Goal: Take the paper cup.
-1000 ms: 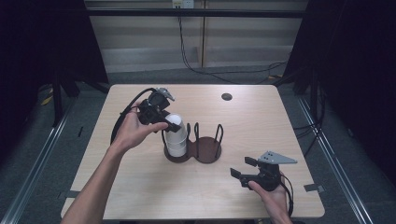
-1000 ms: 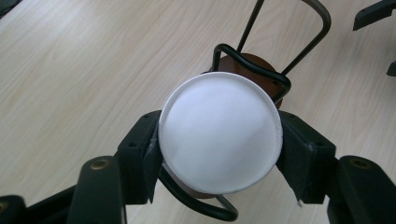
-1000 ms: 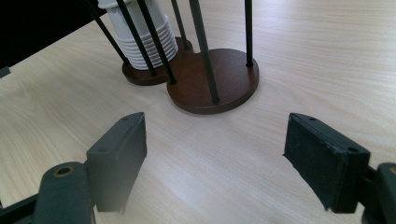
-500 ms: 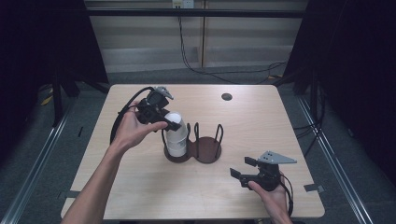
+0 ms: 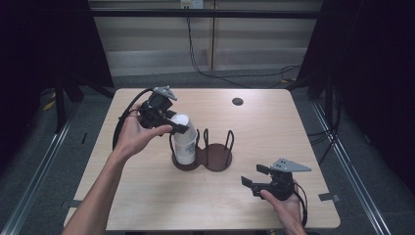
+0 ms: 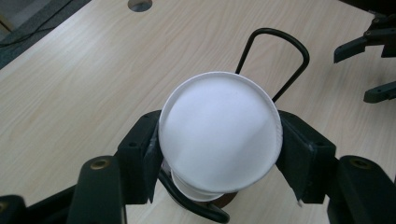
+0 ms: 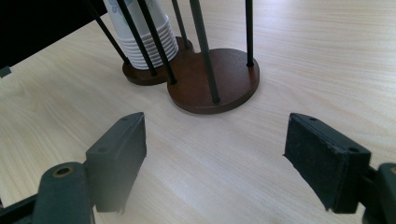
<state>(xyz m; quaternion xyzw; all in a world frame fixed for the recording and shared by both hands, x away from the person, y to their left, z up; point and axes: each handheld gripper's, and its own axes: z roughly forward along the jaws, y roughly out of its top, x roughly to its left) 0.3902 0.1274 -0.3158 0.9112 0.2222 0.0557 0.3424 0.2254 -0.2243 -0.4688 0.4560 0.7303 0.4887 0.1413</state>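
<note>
Change since a second ago: almost nothing; the left gripper [image 5: 179, 128] stays clamped at the top of the cup stack and the right gripper [image 5: 254, 182] keeps its place near the table's front edge
Top cup [image 6: 220, 131]: upside down, its flat white base facing the left gripper view, pinched on both sides by the black jaws; it sits on the stack, so the grip looks meant to peel one cup off the rest, though I cannot tell whether it has lifted clear
Cup stack [image 7: 144, 35]: nested rims down in the left bay of the holder, hemmed in by upright wire loops that keep it from toppling
Holder [image 5: 215, 157]: two joined round brown bases at mid-table; the right bay [image 7: 219, 77] stands bare between its wires, probably the place a cup would go
Left gripper: closed onto the top cup, coming in from above and behind so the wires stay out of its way
Right gripper: jaws spread wide with nothing between them, low over the table [image 5: 274, 122], well apart from the holder and aimed at it, seemingly waiting
Hole [image 5: 238, 101]: small dark round opening far across the table, uninvolved
</note>
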